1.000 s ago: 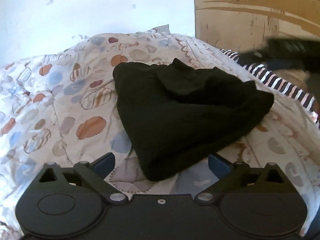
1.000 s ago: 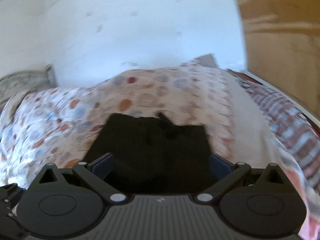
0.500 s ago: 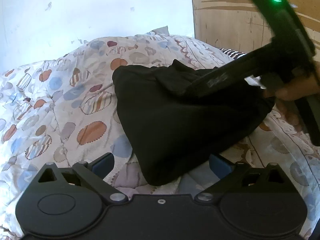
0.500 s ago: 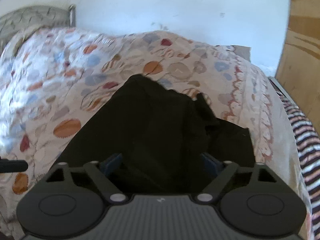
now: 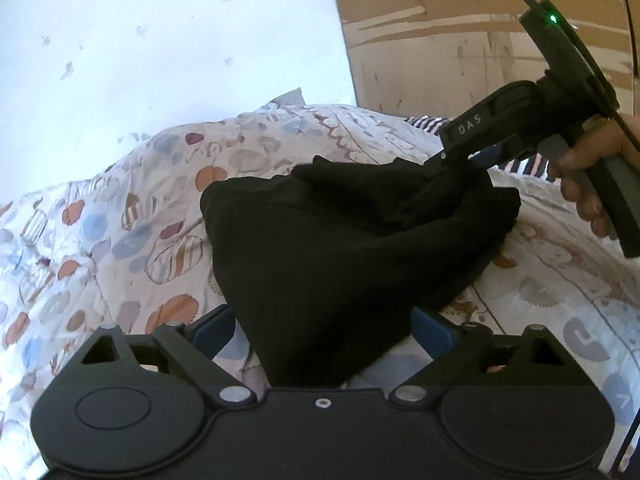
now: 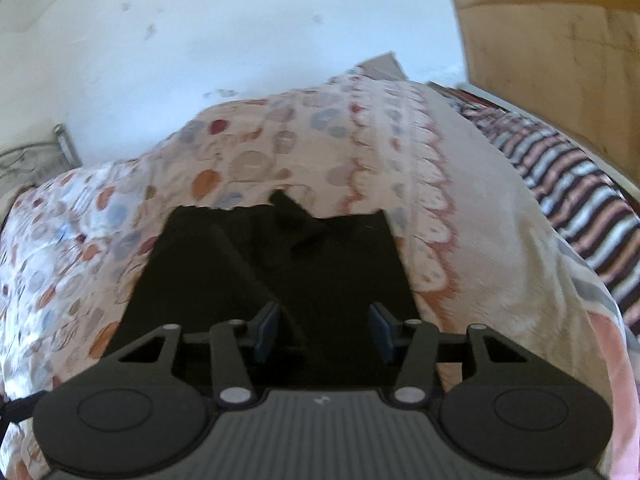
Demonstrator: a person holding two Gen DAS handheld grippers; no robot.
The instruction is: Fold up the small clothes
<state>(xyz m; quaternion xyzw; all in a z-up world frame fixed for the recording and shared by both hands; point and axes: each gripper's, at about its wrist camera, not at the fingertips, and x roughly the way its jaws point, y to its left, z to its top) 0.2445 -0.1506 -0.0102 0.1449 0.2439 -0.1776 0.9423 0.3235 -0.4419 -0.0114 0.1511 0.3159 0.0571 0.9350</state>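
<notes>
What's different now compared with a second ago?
The right gripper swung in from the right onto the far edge of the black garment, its jaws closing with cloth between them. The left gripper barely moved, jaws closing slightly around the near corner. The garment stayed on the patterned quilt.

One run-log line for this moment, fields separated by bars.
crumpled black cloth garment on patterned quilt | left claw closing, garment corner between | right claw closing over garment edge
</notes>
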